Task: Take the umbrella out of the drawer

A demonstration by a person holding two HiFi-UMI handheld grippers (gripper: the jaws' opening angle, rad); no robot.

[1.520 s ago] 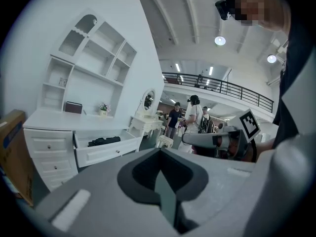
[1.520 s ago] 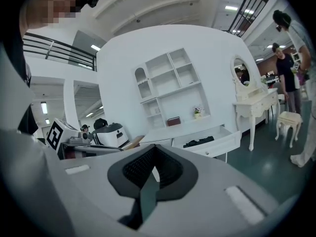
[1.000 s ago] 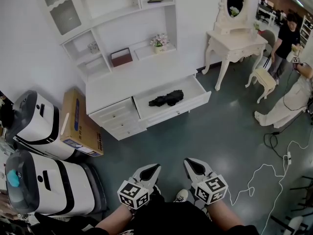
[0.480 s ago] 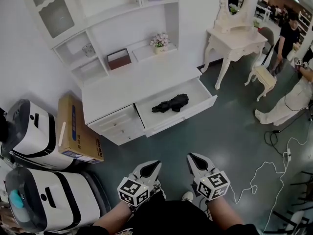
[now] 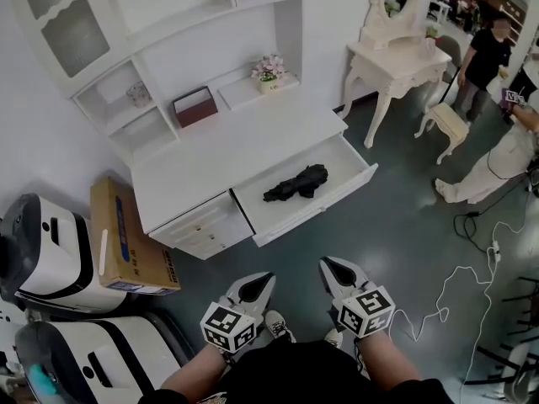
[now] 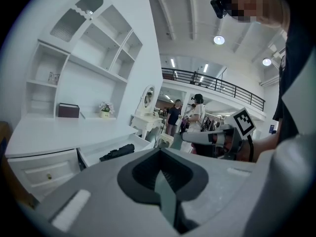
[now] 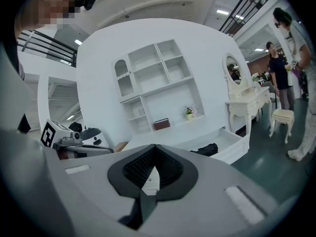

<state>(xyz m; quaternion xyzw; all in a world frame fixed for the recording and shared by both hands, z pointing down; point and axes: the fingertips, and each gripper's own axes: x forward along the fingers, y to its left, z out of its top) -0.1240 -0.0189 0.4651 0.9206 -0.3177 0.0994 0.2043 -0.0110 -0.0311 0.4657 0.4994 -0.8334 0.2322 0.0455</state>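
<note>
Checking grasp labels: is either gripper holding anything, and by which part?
Nothing is held. The left gripper and right gripper are both shut and empty. The umbrella lies in the open drawer, far from both.

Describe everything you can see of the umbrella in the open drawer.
The umbrella is black and folded into a short, lumpy bundle of what looks like fabric. It lies flat and slightly slanted on the floor of the pulled-out white drawer, roughly in the middle, with bare drawer bottom on either side. It rests only on the drawer; nothing else touches it. A handle or strap cannot be made out at this distance.
</note>
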